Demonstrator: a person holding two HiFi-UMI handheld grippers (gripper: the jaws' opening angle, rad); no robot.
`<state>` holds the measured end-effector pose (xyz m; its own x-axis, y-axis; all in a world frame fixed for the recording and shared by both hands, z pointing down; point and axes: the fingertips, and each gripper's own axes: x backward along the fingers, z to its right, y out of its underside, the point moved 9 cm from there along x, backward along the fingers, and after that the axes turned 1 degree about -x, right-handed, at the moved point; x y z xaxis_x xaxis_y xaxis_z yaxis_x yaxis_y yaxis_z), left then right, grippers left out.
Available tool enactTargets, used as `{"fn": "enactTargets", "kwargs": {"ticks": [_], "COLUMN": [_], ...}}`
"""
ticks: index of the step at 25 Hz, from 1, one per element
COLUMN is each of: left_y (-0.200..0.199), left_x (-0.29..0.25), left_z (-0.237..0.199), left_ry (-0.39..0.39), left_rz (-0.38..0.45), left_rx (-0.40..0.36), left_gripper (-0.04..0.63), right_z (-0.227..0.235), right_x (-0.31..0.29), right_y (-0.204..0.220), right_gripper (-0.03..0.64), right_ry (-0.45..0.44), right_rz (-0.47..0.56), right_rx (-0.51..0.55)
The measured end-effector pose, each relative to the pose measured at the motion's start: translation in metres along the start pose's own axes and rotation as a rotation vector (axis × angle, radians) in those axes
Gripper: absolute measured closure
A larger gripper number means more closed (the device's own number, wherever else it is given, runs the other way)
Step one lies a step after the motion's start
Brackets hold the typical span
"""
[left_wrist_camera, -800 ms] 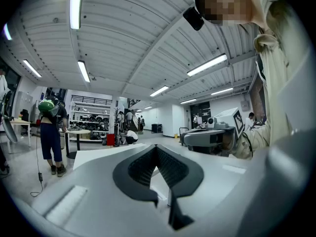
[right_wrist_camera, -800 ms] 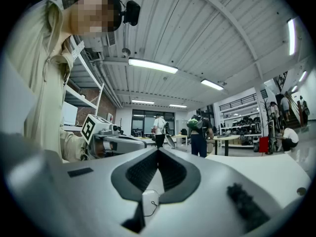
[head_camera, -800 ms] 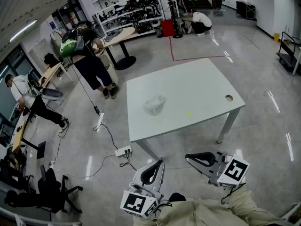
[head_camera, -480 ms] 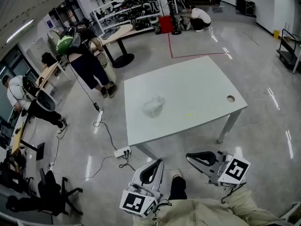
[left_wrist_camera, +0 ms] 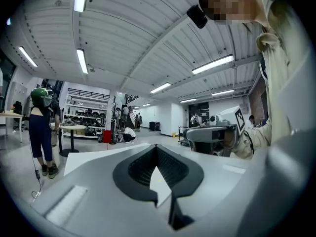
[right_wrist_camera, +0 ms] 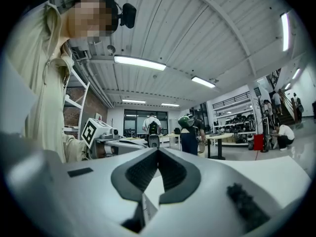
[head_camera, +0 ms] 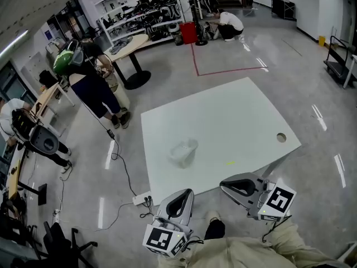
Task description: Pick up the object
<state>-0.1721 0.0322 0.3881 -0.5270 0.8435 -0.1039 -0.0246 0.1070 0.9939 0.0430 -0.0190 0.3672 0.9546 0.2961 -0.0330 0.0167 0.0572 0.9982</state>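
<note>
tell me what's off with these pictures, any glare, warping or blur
Head view: fisheye bows the white table edges, light streaks glare on the glossy floor, and the clear object barely stands out. Left gripper view: dark round border, left gripper up close looks soft. Right gripper view: same border, right gripper blurred near the lens, ceiling lights blown out.

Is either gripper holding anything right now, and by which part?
Nothing is held. The left gripper and the right gripper are both shut on nothing; the pale object lies untouched on the table.
</note>
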Motion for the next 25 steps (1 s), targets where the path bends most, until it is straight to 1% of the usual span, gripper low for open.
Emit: {"fn": "enactTargets", "kwargs": {"ticks": [4, 6, 11, 18, 21, 25], "left_y": [-0.007, -0.008, 0.002, 0.020, 0.023, 0.029], "left_x": [-0.032, -0.049, -0.074, -0.091, -0.098, -0.106], "left_z": [-0.035, -0.050, -0.080, -0.093, -0.104, -0.120], "left_ry": [0.007, 0.013, -0.004, -0.008, -0.032, -0.085], "left_rz": [0.001, -0.012, -0.050, -0.097, -0.116, -0.143], "left_rx": [-0.008, -0.016, 0.027, 0.055, 0.070, 0.090], "left_gripper": [0.591, 0.591, 0.591, 0.590, 0.589, 0.589], "right_z": [0.041, 0.061, 0.089, 0.115, 0.128, 0.140], "right_x": [-0.034, -0.049, -0.074, -0.083, -0.094, -0.104], "right_y": [-0.014, -0.016, -0.005, 0.014, 0.010, 0.008], "right_gripper": [0.614, 0.614, 0.614, 0.614, 0.614, 0.614], "right_ry": [-0.014, -0.026, -0.041, -0.042, -0.067, -0.101], "right_rz": [0.015, 0.012, -0.016, -0.038, -0.041, -0.059], "right_rx": [0.024, 0.023, -0.008, -0.078, -0.075, -0.068]}}
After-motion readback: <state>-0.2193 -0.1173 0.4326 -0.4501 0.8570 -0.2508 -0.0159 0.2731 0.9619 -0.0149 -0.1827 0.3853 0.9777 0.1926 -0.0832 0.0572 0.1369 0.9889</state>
